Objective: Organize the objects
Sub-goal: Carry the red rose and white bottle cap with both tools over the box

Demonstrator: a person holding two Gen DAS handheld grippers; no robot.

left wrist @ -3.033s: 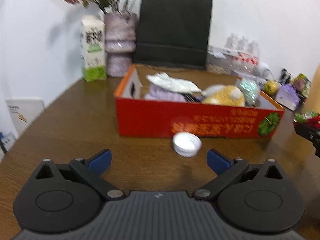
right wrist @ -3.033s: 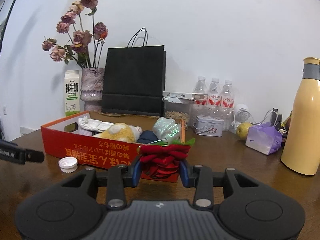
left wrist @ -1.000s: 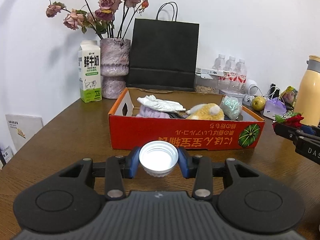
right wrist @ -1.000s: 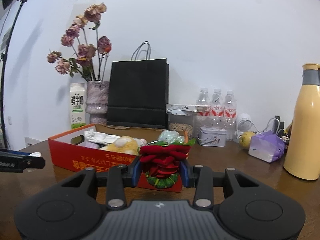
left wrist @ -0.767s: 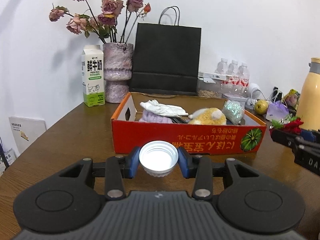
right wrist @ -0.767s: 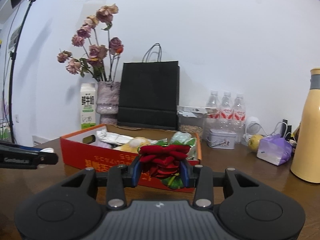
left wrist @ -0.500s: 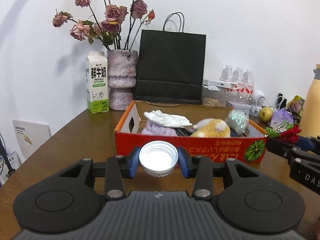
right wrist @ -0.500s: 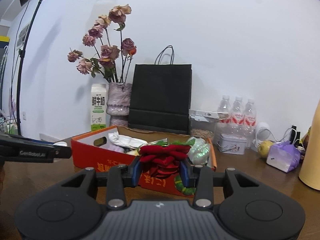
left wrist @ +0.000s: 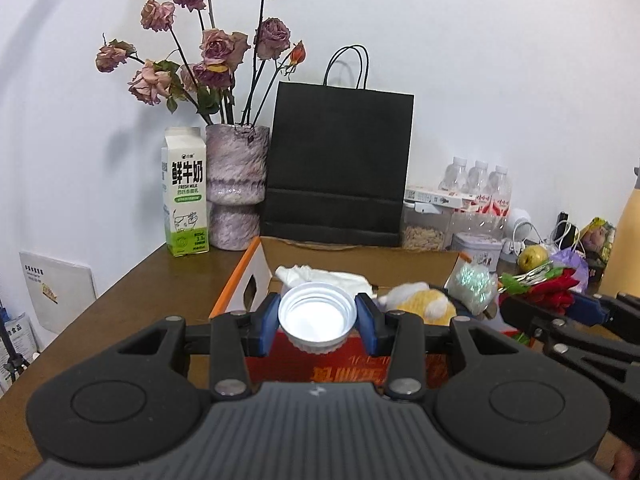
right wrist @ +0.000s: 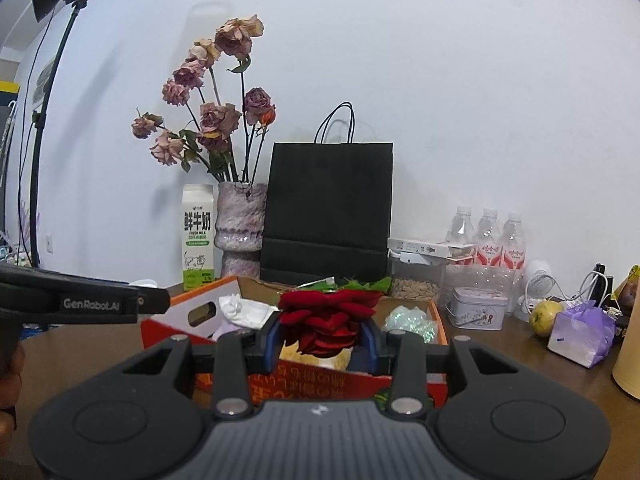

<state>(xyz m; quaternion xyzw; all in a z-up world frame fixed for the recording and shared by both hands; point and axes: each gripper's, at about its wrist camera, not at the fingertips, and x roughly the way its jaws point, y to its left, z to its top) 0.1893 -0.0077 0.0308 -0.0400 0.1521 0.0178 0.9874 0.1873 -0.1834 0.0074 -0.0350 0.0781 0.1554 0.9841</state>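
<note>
Left edge of the wooden table (left wrist: 132,300): white booklet (left wrist: 56,292) propped against the wall beyond the table's edge. At the back left corner, milk carton (left wrist: 185,192) upright, touching or just beside the mottled pink vase (left wrist: 237,188) of dried roses (left wrist: 208,52). Black paper bag (left wrist: 338,164) stands next along the back edge, against the wall.

Left gripper (left wrist: 317,322): blue pads clamped on a white bottle cap (left wrist: 317,320), open side facing the camera, held in the air over the near wall of the red cardboard box (left wrist: 256,272). The box sits mid-table in front of the bag; inside it, left to right: crumpled white cloth (left wrist: 320,276), yellow plush toy (left wrist: 420,304), iridescent pouch (left wrist: 474,282).

Right gripper (right wrist: 322,338): pads closed on a red fabric flower (right wrist: 326,320) with green leaves, held above the box's near side, toward its right end. From the left wrist camera it enters at the right, flower over the box's right end.

Back right edge: clear container of seeds (right wrist: 416,286), three water bottles (right wrist: 486,236), small tin (right wrist: 478,306). Further right, a yellow-green fruit (right wrist: 544,316) and a purple bag (right wrist: 582,332). Tan bottle (right wrist: 628,360) at the far right, cut off by the frame.
</note>
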